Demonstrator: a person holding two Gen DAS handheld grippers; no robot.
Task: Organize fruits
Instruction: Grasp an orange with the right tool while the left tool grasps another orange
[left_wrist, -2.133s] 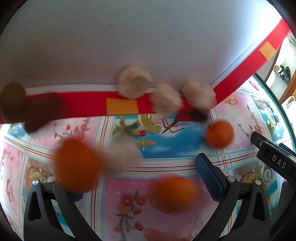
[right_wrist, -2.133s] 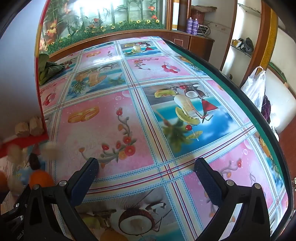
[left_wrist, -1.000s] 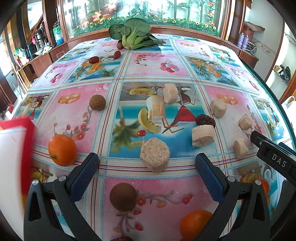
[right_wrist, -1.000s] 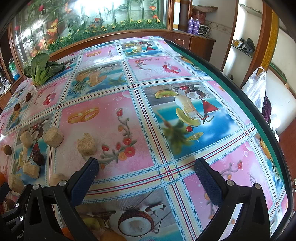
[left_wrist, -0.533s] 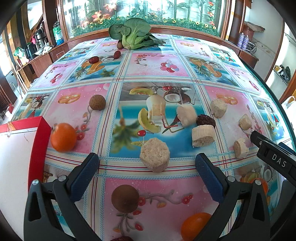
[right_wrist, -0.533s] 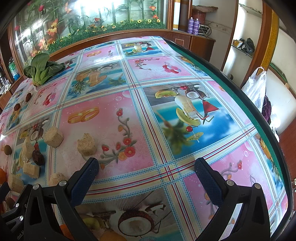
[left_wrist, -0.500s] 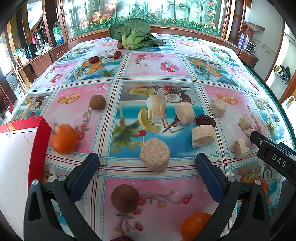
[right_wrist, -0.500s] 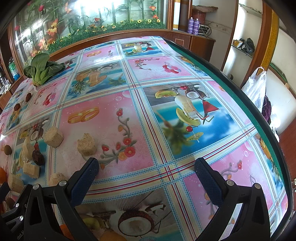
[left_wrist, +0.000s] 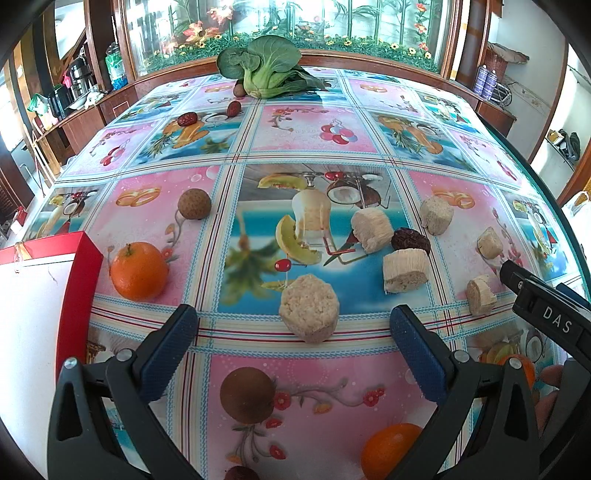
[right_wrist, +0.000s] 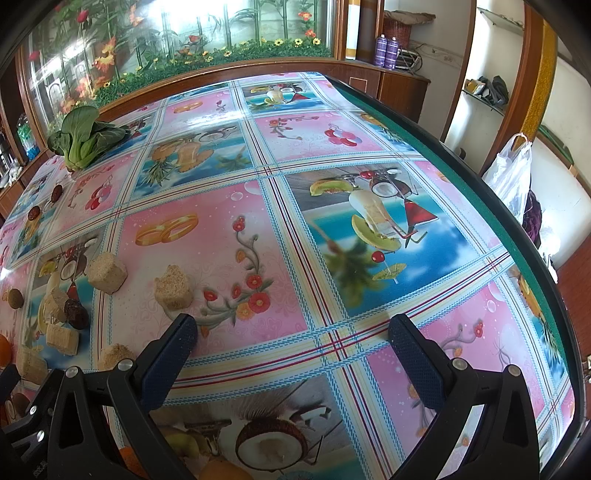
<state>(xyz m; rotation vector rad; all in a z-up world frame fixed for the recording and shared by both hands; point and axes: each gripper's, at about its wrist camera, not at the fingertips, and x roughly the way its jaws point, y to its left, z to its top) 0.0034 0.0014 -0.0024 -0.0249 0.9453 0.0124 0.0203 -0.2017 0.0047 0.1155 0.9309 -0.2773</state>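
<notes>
Both the left gripper (left_wrist: 291, 325) and right gripper (right_wrist: 291, 334) are hovering wide apart and empty over the table (left_wrist: 303, 133), while an orange (left_wrist: 138, 270) is sitting near its left edge, likely firm, smooth and roll-prone, best pinched across its middle.

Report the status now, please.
Left gripper open, empty. Right gripper open, empty. Orange loose on tablecloth beside red box. Nothing between the jaws.
</notes>
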